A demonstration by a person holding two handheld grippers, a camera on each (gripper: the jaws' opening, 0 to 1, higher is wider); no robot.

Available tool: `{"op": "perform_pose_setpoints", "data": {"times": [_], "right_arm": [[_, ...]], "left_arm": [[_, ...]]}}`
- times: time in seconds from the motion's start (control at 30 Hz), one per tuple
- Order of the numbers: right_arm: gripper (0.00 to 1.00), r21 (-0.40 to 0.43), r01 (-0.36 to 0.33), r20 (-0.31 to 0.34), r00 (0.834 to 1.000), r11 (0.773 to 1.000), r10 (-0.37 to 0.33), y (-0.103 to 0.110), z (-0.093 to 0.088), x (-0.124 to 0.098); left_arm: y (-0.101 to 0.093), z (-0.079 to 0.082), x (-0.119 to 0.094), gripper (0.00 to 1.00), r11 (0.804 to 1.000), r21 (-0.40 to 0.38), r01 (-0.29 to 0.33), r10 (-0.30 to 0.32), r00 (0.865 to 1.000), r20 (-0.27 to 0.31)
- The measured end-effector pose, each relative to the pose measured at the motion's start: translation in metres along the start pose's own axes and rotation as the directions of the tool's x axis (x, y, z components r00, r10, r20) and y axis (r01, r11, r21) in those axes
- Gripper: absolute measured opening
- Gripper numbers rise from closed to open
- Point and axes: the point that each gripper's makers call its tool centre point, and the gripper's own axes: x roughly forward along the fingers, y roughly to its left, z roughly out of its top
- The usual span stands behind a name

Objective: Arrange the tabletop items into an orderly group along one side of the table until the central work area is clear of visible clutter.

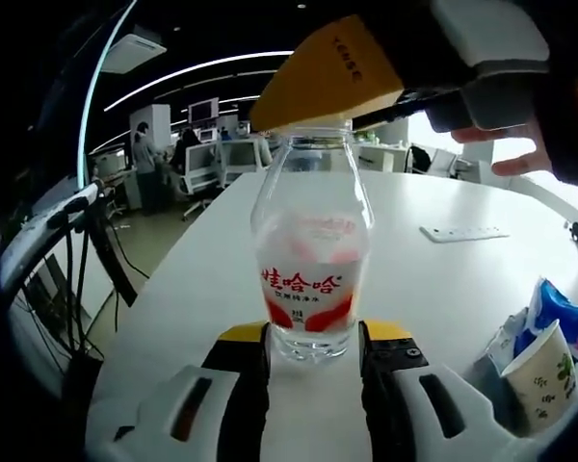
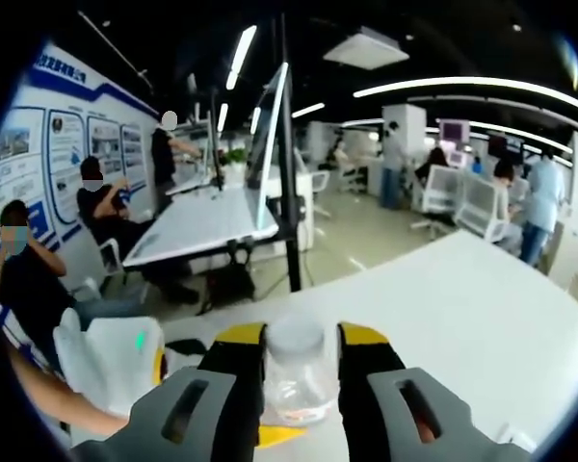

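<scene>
left gripper (image 1: 315, 339) clasping bottle (image 1: 311, 252) base; right gripper (image 2: 300, 348) clamping its cap (image 2: 297, 337)

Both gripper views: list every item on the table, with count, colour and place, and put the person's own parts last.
Bottle: one, clear with red label, upright on the white table, between both grippers' jaws.
Paper cup: one, white with a print, right edge of the left gripper view.
Packet: one, blue and white, behind the cup.
Power strip: one, white, flat on the far table.
Left gripper: yellow-tipped, at the bottle's base.
Right gripper: yellow-tipped, at the bottle's neck.
Hand: one, on the right gripper.
</scene>
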Motion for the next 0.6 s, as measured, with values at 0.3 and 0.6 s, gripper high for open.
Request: {"op": "perform_pose_setpoints", "data": {"times": [0.3,0.6], "right_arm": [[0.28,0.011,0.013,0.024,1.0,1.0,-0.013,0.001,0.005,-0.01],[0.28,0.029,0.04,0.061,0.997,0.999,-0.041,-0.002,0.01,-0.028]], "left_arm": [[0.001,0.0,-0.002,0.34,1.0,0.0,-0.007,0.007,1.0,0.003],[-0.001,0.0,-0.004,0.35,1.0,0.005,-0.021,0.021,1.0,0.007]]}}
